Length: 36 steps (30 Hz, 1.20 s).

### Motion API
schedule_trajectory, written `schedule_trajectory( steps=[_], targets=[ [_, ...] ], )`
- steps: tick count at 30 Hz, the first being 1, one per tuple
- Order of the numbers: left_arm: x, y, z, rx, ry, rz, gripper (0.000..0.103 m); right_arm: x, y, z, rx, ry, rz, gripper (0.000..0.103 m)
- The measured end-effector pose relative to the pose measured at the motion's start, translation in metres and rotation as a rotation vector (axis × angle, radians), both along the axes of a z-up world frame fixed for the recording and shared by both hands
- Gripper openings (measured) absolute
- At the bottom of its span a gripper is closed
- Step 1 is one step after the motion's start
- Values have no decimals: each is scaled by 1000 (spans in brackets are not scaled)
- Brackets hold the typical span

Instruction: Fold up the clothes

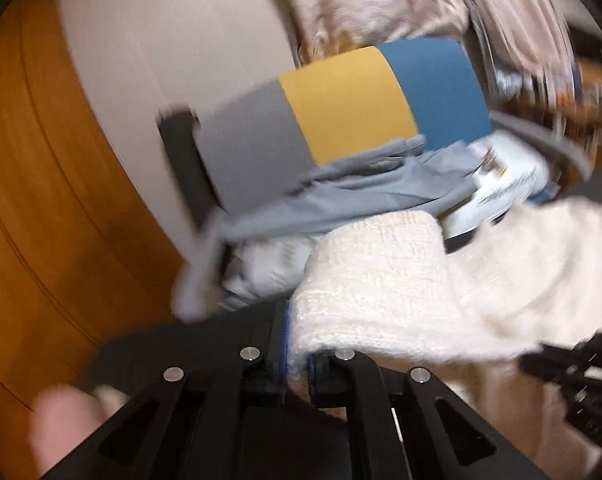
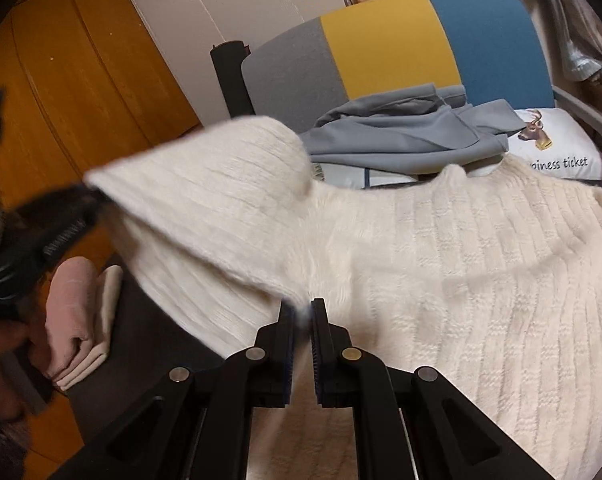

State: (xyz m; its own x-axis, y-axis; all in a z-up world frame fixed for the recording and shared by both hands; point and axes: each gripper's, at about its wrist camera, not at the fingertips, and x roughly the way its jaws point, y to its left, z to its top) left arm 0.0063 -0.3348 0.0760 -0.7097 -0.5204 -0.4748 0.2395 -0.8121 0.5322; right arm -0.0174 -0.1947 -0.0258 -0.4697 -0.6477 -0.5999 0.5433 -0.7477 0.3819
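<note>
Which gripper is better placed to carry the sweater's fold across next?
Left. The left gripper is clamped on a lifted flap of the white sweater; the right gripper pinches the body low, seemingly anchoring it.

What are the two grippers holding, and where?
Both hold the white sweater. The left gripper pinches a folded part, probably a sleeve end. The right gripper pinches the fabric near the lifted flap.

left hand-held gripper [image 1: 297,360] | black, silver screws (blue pads) | right hand-held gripper [image 2: 301,312] | same
</note>
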Motion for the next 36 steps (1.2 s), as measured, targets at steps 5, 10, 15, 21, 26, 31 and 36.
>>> schedule_trajectory(
  steps=[5,10,15,21,26,31,36],
  targets=[
    [3,14,-61,57,-139,-27,10,1,5,-18,47,-33,-26,8],
    [19,-19,-130,459,-165,87,19,-2,15,-39,94,-80,-61,8],
    [40,-49,-134,648,-66,138,23,2,9,-41,189,-51,-16,17],
    [42,-41,-137,626,-84,88,23,40,-19,-5,310,267,100,74],
    [48,-49,-129,691,-78,74,23,62,-78,-12,520,445,284,69],
    [56,-74,-127,751,-63,87,23,54,-107,-30,521,441,397,69],
    [60,-77,-127,771,-60,68,23,37,-96,-26,384,292,328,7]
  ],
)
